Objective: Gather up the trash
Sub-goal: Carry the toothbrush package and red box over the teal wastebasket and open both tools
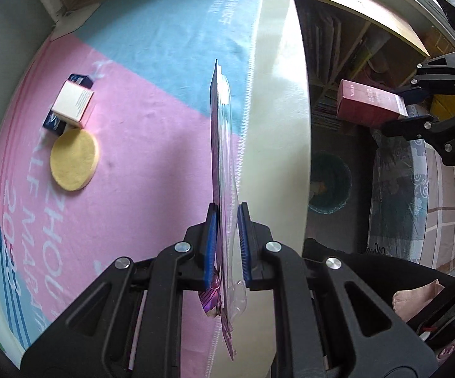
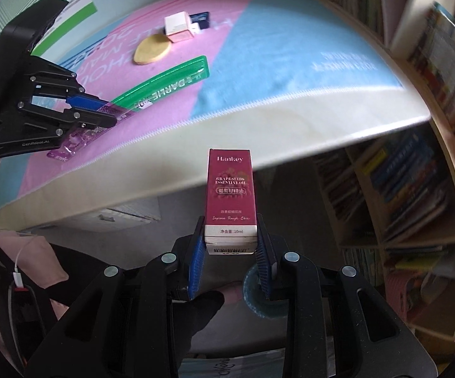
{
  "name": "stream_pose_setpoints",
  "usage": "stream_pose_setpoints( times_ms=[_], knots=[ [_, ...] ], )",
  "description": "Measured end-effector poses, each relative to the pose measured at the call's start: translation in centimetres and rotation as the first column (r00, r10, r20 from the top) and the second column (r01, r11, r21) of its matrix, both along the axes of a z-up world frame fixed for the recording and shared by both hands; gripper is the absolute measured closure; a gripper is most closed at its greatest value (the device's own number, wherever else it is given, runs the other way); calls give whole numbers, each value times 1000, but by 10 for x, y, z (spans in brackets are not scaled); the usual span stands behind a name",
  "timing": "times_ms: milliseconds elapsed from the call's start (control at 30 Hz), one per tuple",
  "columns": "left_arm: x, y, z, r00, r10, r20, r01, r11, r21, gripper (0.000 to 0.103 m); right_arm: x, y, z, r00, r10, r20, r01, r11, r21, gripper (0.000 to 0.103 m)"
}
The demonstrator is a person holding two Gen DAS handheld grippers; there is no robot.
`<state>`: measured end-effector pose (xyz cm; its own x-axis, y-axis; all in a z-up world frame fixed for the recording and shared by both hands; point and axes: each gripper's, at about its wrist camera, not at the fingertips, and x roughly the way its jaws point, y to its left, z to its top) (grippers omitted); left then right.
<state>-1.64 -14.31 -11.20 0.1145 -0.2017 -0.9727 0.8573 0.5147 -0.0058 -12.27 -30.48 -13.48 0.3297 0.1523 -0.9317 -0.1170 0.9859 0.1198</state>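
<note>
Left wrist view showed the table point(image 1: 277, 63) spread below and ahead of my left tongs point(image 1: 227, 242), its pale edge running just right of their tips. Over it lay a pink and blue towel point(image 1: 151, 126) with white lettering, reaching from under my left tongs far out to their left. Past the table edge, down on the floor to the right of my left tongs, sat a teal bin point(image 1: 329, 186); in the right wrist view the same bin point(image 2: 255, 296) peeked out just beneath my right tongs point(image 2: 230, 249).

My left tongs were clenched on a clear plastic blister pack point(image 1: 224, 157) with a purple card back, held edge-on and jutting straight out beyond the tips. From the right wrist view that pack point(image 2: 79, 138) showed a green toothbrush sleeve point(image 2: 167, 78) at its far end, over the towel. My right tongs were clenched on a dark red carton point(image 2: 230, 195) marked as essential oil, standing upright between the blue pads point(image 2: 196, 261), off the table and above the floor.

Well off to the left of my left tongs lay a yellow round sponge point(image 1: 74, 160), and touching it a small white box point(image 1: 73, 104) resting on a dark blue box point(image 1: 54, 124).
</note>
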Motion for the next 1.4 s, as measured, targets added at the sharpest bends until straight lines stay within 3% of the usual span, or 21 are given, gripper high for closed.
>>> stream_pose_setpoints(
  times_ms=[300, 667, 1167, 1400],
  knots=[
    [-55, -76, -5, 986, -164, -20, 165, 986, 22, 91, -66, -47, -8, 992, -128, -6, 128, 991, 29, 73],
    [-115, -151, -23, 943, -329, -59, 332, 941, 65, 91, -134, -99, -25, 963, -267, -29, 268, 961, 72, 73],
    [-173, -214, -52, 866, -485, -125, 498, 859, 116, 91, -201, -140, -55, 913, -401, -80, 409, 903, 135, 73],
    [-189, -230, -63, 843, -518, -148, 536, 833, 139, 91, -222, -147, -68, 892, -440, -103, 452, 877, 161, 73]
  ],
)
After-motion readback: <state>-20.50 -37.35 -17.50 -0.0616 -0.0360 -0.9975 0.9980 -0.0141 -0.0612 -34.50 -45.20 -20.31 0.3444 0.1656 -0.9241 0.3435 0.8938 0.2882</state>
